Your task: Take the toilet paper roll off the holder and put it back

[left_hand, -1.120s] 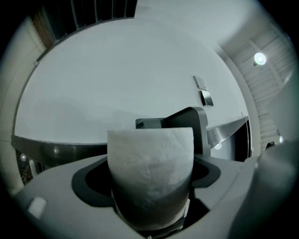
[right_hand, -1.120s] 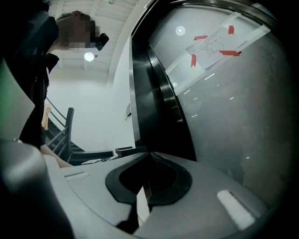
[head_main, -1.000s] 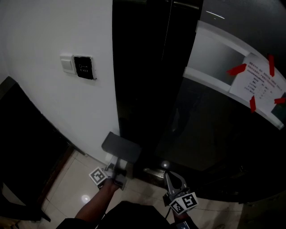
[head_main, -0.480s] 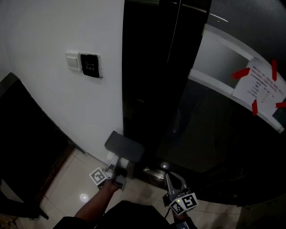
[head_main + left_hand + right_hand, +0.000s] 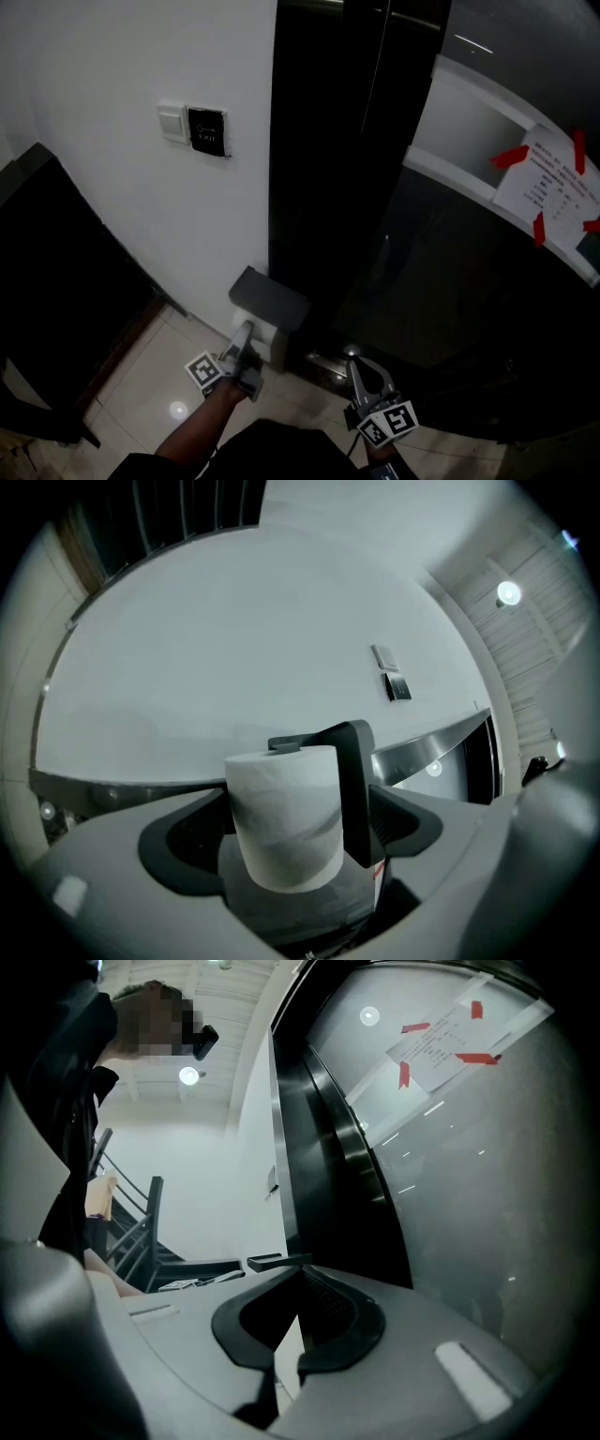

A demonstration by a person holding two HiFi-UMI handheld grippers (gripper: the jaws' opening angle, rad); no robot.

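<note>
Nearest, at the bottom of the head view: left forearm (image 5: 192, 436) reaching forward over pale floor tiles (image 5: 141, 375), with the left claw (image 5: 246, 332) tipped slightly upward toward the wall fitting. Just to its right, the right claw (image 5: 298, 1274), held level and pointed at the glossy dark door (image 5: 328, 159).

Shown only by the right gripper view: that claw clenched tip to tip, nothing between the jaws. Off to the left there, a dark stair railing (image 5: 131, 1232) and a person's dark clothing (image 5: 66, 1147).

Shown only by the left gripper view: jaws spread wide and released, framing the toilet paper roll (image 5: 281, 817), with no pad visibly pressing on it.

Roll seated on the holder (image 5: 354, 785), right against its dark cover plate. White, thick, neat-edged, appearing upright in that view, with a soft grey shadow band across its face. From the head, no more than a white sliver under the holder's grey lid.

Farther back: white wall (image 5: 122, 206) with a black switch plate (image 5: 207, 131). Farthest, up right, a paper notice (image 5: 553, 183) held by red tape.
</note>
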